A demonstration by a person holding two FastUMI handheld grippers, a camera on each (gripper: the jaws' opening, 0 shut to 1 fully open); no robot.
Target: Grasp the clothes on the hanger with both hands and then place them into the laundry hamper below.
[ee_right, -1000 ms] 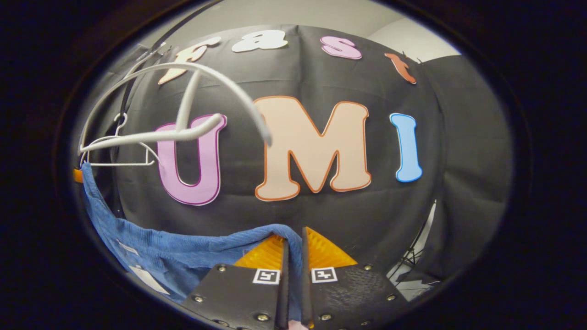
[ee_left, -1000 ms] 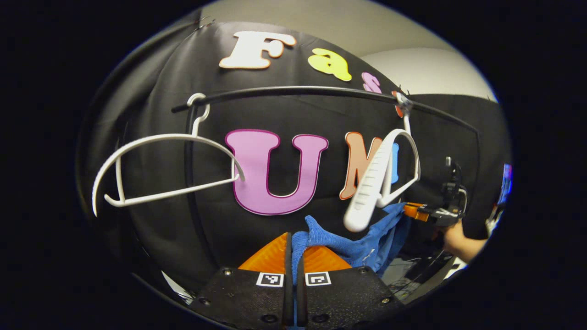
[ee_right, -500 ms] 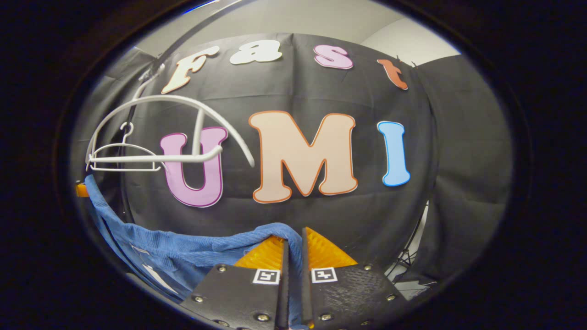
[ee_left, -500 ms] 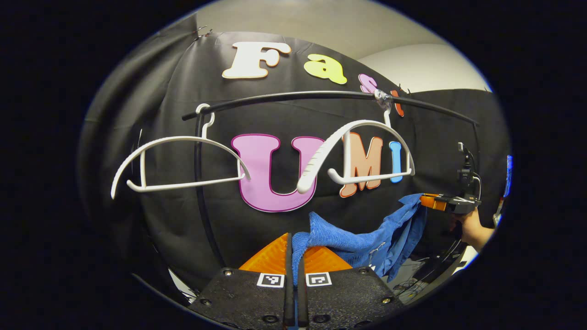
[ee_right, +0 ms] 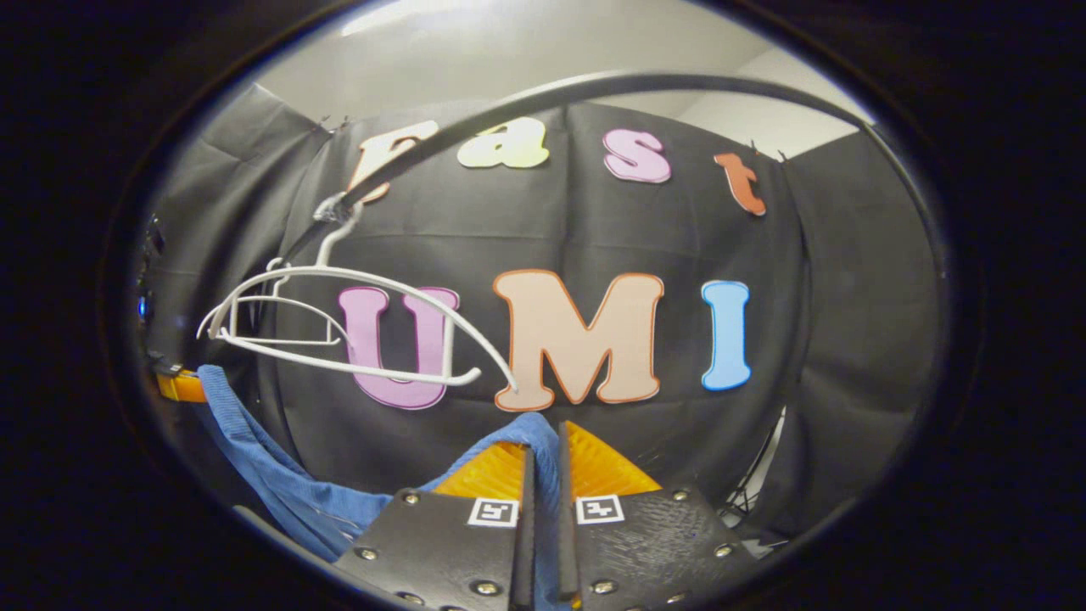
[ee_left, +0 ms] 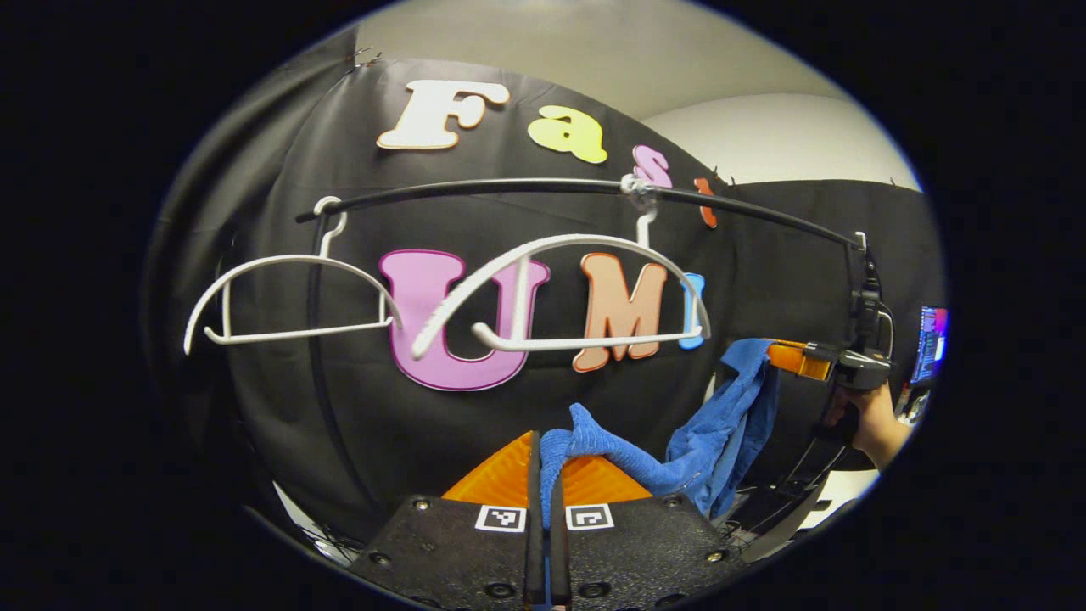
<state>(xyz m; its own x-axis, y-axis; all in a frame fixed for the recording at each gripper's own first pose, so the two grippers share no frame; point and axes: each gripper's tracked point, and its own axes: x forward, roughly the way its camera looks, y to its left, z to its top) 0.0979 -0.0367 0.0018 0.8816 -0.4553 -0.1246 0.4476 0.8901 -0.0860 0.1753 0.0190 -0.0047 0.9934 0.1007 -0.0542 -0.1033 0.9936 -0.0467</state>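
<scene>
While the black rail [ee_left: 509, 185] arcs across the booth in front of the dark cloth wall, the blue garment [ee_left: 704, 441] hangs below it, free of both hangers and stretched between the 2 grippers. In the left gripper view it runs from a bunched end at the bottom centre, sags to the right, then rises to the far gripper. In the right gripper view the same blue garment [ee_right: 271, 475] droops from the lower left edge toward the bottom centre.

2 white hangers dangle bare from the rail. The nearer hanger [ee_left: 560, 293] sits near the middle of the rail, tilted a little, and the farther hanger [ee_left: 288, 297] hangs near the rail's left end. From the right gripper view, the nearer hanger [ee_right: 373, 327] overlaps the farther hanger [ee_right: 271, 318] behind it.

The left gripper [ee_left: 544, 462] is clamped on one end of the cloth, fabric bulging up between its closed fingers. The right gripper [ee_right: 543, 458] is likewise pinched tight on the other end, with cloth folded over its tips. From the left gripper view, the right gripper [ee_left: 793, 358] appears at the far right, with a hand [ee_left: 878, 428] holding it, and a lit screen [ee_left: 931, 344] glows just behind.
</scene>
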